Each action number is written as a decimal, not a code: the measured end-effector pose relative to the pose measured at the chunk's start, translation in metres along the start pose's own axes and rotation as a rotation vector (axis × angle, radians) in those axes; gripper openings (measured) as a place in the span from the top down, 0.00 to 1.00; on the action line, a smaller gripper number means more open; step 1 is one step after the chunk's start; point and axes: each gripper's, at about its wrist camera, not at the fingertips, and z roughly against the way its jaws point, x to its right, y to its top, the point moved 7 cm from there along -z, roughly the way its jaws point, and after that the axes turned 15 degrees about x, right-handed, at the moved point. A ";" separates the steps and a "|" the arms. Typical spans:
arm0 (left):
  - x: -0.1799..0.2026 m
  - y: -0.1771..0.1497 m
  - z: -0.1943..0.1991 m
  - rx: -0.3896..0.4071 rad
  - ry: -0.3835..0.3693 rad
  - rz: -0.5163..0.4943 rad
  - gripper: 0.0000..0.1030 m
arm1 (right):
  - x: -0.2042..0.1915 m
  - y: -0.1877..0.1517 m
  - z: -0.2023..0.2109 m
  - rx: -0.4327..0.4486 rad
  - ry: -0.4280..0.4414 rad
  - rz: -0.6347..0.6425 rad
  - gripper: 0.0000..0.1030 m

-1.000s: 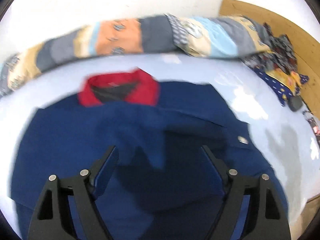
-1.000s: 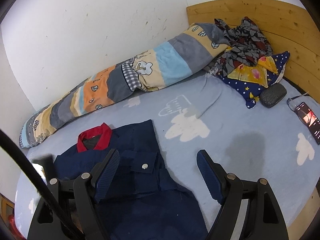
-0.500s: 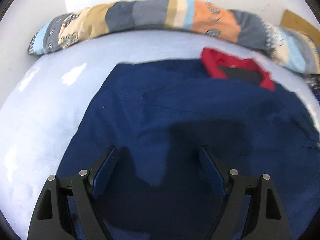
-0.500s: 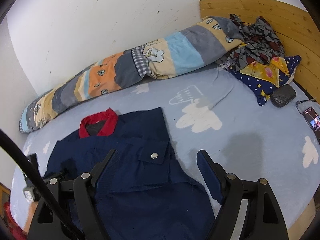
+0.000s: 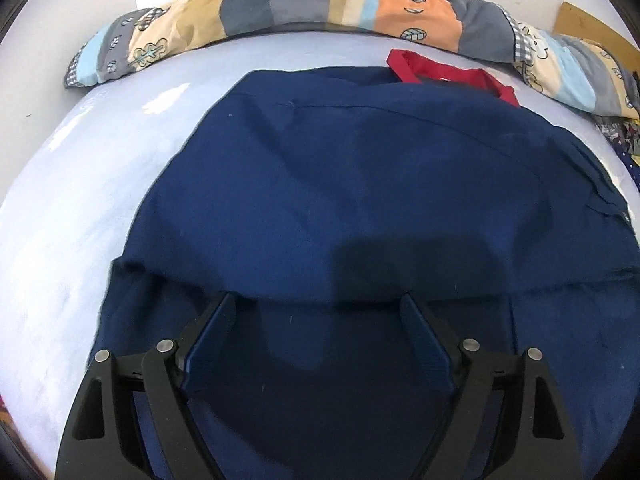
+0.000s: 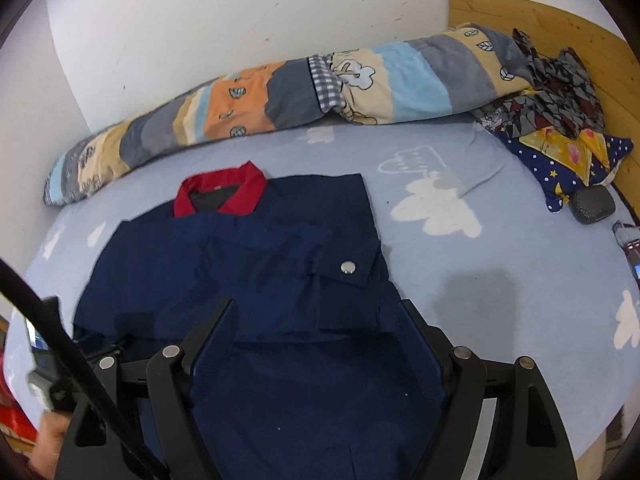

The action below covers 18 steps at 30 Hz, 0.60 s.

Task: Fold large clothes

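Note:
A large navy jacket point(image 5: 360, 208) with a red collar point(image 5: 448, 74) lies flat on the pale blue bed sheet point(image 5: 80, 200), its sleeves folded in over the body. My left gripper point(image 5: 318, 312) hovers open just above the jacket's lower left part, over a fold edge, nothing between its fingers. In the right wrist view the same jacket point(image 6: 248, 272) shows a cuff with a silver snap point(image 6: 348, 267). My right gripper point(image 6: 314, 316) hangs open over the jacket's lower right part, holding nothing. The other gripper point(image 6: 44, 376) and a hand show blurred at the left edge.
A long striped bolster point(image 6: 280, 92) lies along the white wall behind the jacket. At the far right are crumpled patterned clothes point(image 6: 552, 92), a starry pillow point(image 6: 568, 156), a dark case point(image 6: 592, 205) and a phone point(image 6: 632, 248) by the wooden headboard point(image 6: 560, 28).
The left wrist view swung left across the jacket and came lower, so its left edge and the bare sheet now show. The right gripper moved closer over the jacket's lower right.

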 end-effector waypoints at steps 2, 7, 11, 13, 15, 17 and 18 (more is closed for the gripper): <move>0.007 0.003 0.023 0.051 -0.006 -0.035 0.18 | -0.003 -0.006 -0.003 -0.019 0.008 0.019 0.19; 0.020 0.004 0.083 0.125 0.013 -0.104 0.18 | -0.004 -0.017 -0.016 -0.057 0.013 0.049 0.19; 0.017 -0.012 0.121 0.146 0.002 -0.055 0.17 | -0.005 -0.014 -0.042 -0.066 0.002 0.072 0.19; 0.017 -0.016 0.125 0.166 -0.007 -0.056 0.17 | -0.003 -0.015 -0.061 -0.098 0.007 0.037 0.32; 0.016 -0.015 0.123 0.193 0.011 -0.075 0.17 | -0.002 -0.018 -0.085 -0.148 0.020 -0.023 0.41; 0.015 -0.017 0.121 0.201 0.031 -0.093 0.17 | -0.002 -0.023 -0.103 -0.175 0.012 -0.038 0.41; 0.015 -0.017 0.120 0.200 0.028 -0.084 0.17 | -0.002 -0.027 -0.114 -0.184 -0.011 -0.012 0.41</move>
